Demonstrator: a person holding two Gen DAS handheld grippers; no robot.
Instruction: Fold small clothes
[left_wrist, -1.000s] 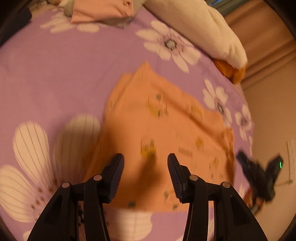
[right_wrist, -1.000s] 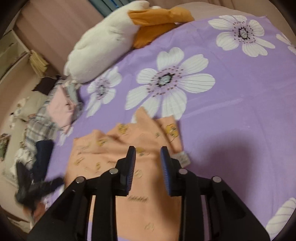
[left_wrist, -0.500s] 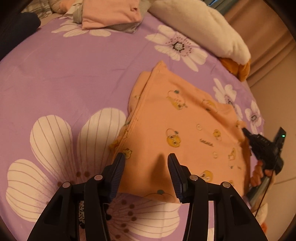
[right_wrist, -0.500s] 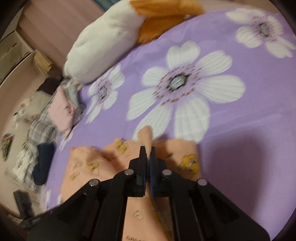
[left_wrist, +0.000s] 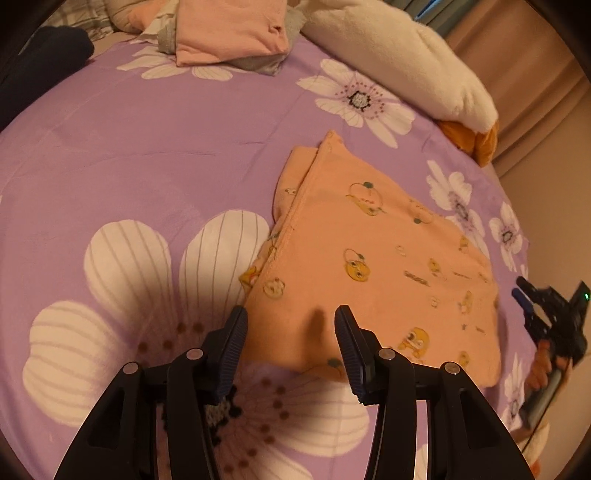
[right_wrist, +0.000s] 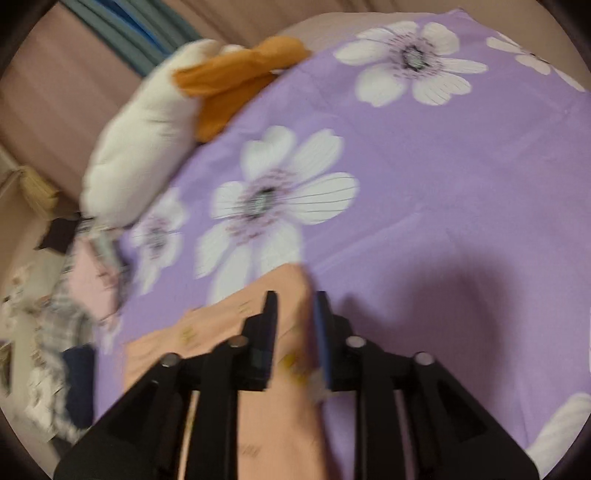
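Bedsheet, purple with white flowers, wide bare stretch left of and beyond garment. Plush along far edge, pink folded pile at far left. Orange garment lies flat mid-bed, doubled hem edge on its left side, near edge just ahead of left gripper, jaws apart, holding nothing. Right gripper over garment's far corner, jaws parted, blurred; contact with cloth unclear.

In the left wrist view a folded garment lies on the bed at frame centre-right; stacked clothes sit upper left, a pillow upper right.
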